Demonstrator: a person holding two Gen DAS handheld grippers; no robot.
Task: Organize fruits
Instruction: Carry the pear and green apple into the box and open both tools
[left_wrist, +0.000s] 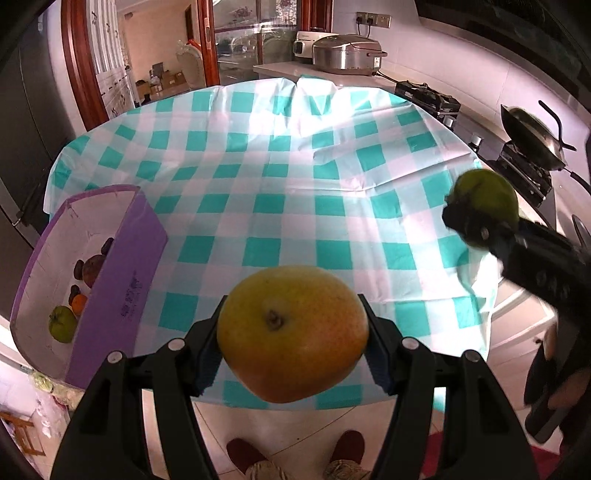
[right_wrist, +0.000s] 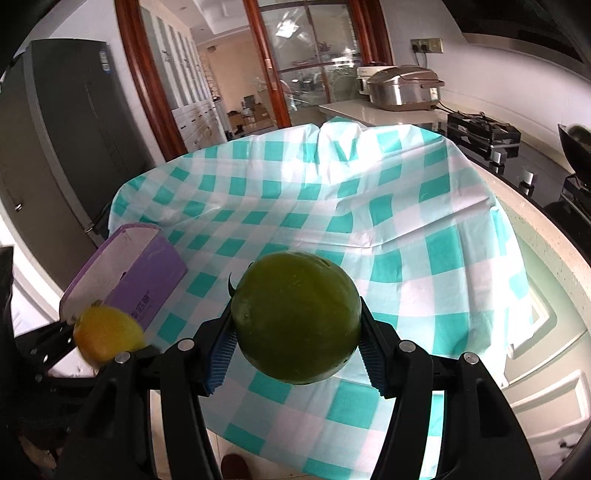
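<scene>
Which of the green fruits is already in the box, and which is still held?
The small green fruit at the near end of the purple box is already in. The bigger green fruit is still clamped in the right gripper, above the tablecloth.

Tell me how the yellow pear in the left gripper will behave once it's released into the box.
The yellow pear is round, so it will probably roll until it meets a wall of the purple box. Its smooth skin looks slippery against the left gripper pads.

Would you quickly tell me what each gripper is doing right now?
Left gripper: closed on the yellow pear.
Right gripper: closed on the green fruit.
</scene>
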